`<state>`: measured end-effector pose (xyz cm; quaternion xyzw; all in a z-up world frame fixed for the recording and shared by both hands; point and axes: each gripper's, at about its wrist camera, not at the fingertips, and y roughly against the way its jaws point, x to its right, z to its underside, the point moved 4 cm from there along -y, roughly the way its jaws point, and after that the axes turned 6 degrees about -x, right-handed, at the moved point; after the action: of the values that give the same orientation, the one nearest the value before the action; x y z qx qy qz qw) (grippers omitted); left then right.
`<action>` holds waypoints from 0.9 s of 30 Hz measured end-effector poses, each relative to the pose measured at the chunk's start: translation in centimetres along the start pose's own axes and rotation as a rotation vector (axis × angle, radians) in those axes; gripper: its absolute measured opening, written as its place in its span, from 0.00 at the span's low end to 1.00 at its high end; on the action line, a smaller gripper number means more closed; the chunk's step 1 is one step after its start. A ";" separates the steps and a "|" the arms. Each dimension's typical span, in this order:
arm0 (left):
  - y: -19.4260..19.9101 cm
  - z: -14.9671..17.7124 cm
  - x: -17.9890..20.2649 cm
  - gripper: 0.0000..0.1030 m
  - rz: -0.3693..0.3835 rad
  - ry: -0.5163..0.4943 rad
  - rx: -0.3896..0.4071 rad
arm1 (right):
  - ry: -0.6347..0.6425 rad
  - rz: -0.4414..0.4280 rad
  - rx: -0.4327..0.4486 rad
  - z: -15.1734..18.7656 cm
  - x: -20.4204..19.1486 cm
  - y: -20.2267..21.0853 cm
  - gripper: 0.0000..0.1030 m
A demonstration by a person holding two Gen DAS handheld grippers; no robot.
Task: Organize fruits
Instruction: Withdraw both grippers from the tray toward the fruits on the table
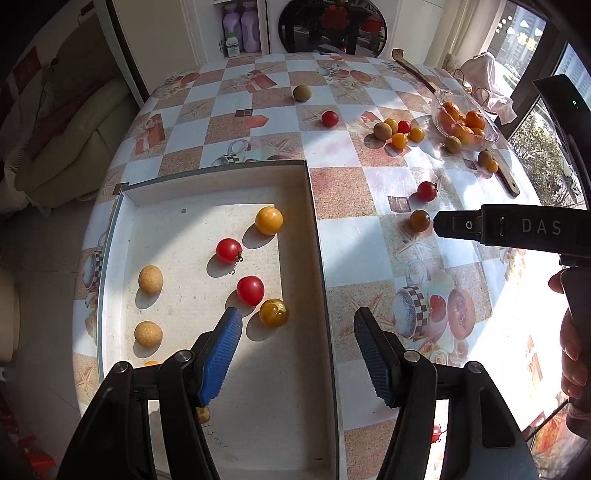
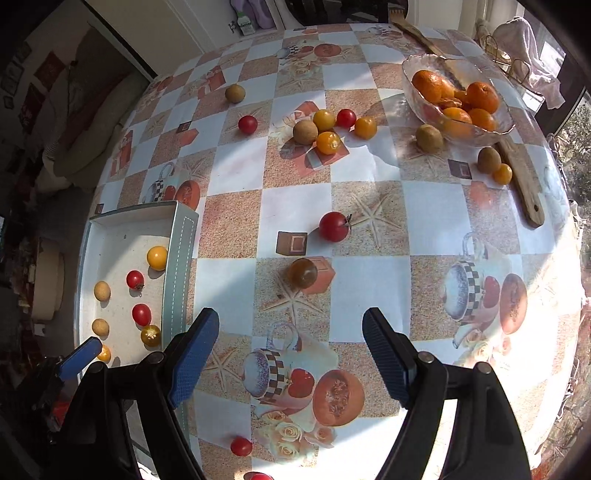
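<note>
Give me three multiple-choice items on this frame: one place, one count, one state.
1. Where are the oranges?
A. glass bowl
B. white tray
C. bare tablecloth

2. How many red tomatoes lie in the tray?
A. one
B. two
C. four

3. The right tongs are:
A. clamped on a tomato
B. open and empty
C. out of view

Key:
1 A: the oranges sit in the glass bowl.
2 B: two red tomatoes show in the white tray.
3 B: nothing sits between the right tongs.

Purple bottles [image 1: 243, 26] — wooden board [image 2: 517, 162] — sofa [image 1: 74, 136].
</note>
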<state>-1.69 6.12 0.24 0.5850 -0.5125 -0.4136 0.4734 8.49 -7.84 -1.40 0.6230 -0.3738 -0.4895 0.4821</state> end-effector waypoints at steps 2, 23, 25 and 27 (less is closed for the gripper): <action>-0.3 -0.7 1.0 0.63 0.015 0.000 -0.002 | -0.029 0.007 0.003 -0.3 1.6 0.1 0.81; -6.4 -8.0 9.2 0.63 0.054 0.006 0.017 | -0.194 0.064 0.168 -7.0 10.8 -0.9 0.59; -7.0 -8.3 9.5 0.63 0.050 0.006 0.018 | -0.204 0.054 0.193 -7.9 11.0 -1.1 0.58; -7.5 -8.4 9.8 0.63 0.042 0.003 0.017 | -0.208 0.051 0.215 -8.8 11.1 -1.1 0.58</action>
<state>9.29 -2.31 -5.29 0.5787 -0.5275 -0.3984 0.4777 19.67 -15.87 -4.78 0.6072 -0.4879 -0.4960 0.3837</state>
